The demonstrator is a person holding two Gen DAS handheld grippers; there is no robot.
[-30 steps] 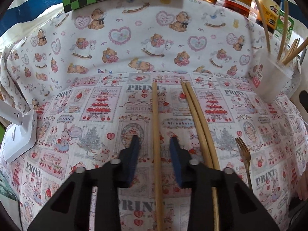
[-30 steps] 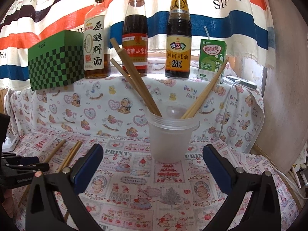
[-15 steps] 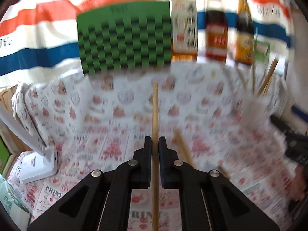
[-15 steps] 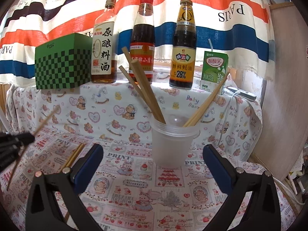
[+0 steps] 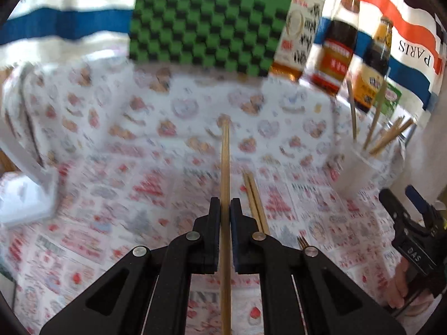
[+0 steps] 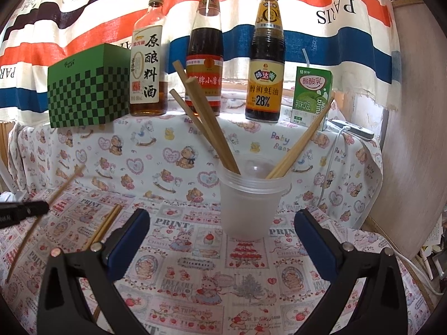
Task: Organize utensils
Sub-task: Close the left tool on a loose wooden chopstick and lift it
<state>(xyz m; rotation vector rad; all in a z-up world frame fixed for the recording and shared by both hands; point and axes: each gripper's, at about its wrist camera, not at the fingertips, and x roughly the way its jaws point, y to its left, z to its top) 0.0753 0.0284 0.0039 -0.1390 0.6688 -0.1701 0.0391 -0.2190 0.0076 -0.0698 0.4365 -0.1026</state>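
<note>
Since the earlier frame, the single chopstick point(image 5: 225, 167) has been lifted clear of the tabletop point(image 5: 139, 195) and swung rightward, so that the cup point(image 5: 353, 167) has come further into the left wrist view. The left tool point(image 5: 225, 209) is closed tight on that chopstick, gripped partway along its length with the far end pointing forward. Two more chopsticks point(image 5: 255, 201) and a fork point(image 5: 302, 242) lie on the cloth just right of it. Further right, the right tool point(image 6: 222, 237) is held wide open and empty before the cup point(image 6: 251, 203), which already carries several chopsticks point(image 6: 206, 122). For a clean drop, the held chopstick would best be tipped upright above the rim and released only once its lower end is inside, clear of the leaning sticks.
</note>
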